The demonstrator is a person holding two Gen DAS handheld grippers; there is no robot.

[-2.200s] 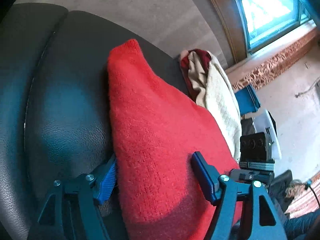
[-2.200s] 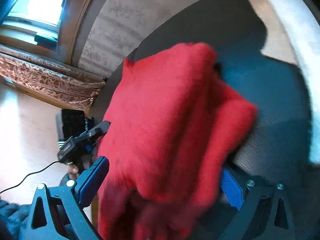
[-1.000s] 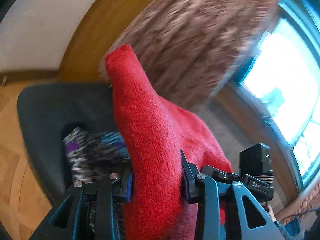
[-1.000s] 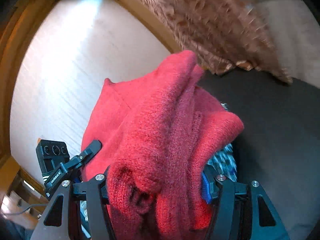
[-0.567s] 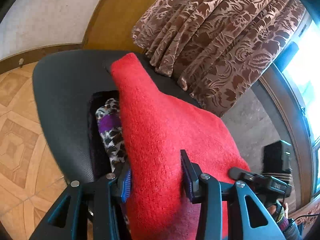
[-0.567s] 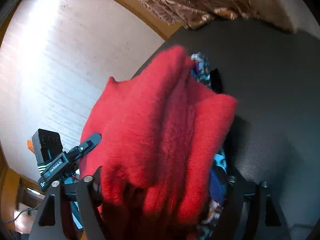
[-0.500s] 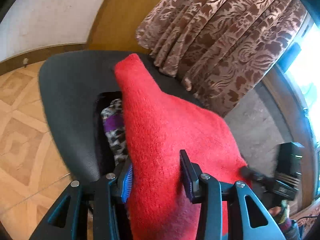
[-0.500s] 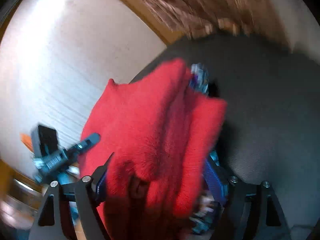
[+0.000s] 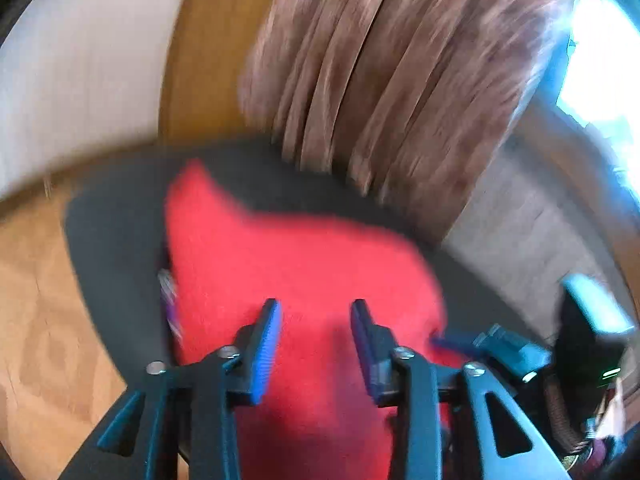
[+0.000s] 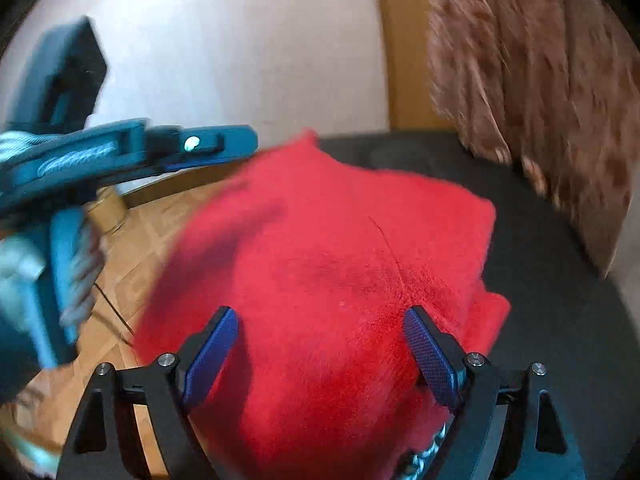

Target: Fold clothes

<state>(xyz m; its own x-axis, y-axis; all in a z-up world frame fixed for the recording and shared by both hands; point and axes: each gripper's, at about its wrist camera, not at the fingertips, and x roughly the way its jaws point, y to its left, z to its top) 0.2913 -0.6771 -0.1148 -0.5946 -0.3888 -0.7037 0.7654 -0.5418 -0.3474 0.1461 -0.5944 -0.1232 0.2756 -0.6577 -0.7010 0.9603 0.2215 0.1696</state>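
A folded red sweater (image 9: 280, 264) lies on a black padded seat (image 9: 112, 220), on top of a patterned garment (image 9: 170, 304) of which only an edge shows. My left gripper (image 9: 314, 332) hovers over the sweater's near part. Its jaws are closing, the blue pads are bare, and the cloth lies below the gap. In the right wrist view the red sweater (image 10: 340, 240) fills the middle, and my right gripper (image 10: 320, 344) stands wide open over it with both pads off the cloth. One of the left gripper's fingers (image 10: 224, 142) reaches in from the left.
A brown patterned curtain (image 9: 400, 80) hangs behind the seat (image 10: 540, 280), beside a bright window (image 9: 600, 80). Wood parquet floor (image 10: 120, 248) lies left of the seat's edge. A scrap of the patterned garment (image 10: 424, 460) peeks out near the right finger. Both views are motion-blurred.
Both grippers came down with the red sweater and set it on the patterned garment on the seat. The right jaws spread wide, and the left pads came off the cloth.
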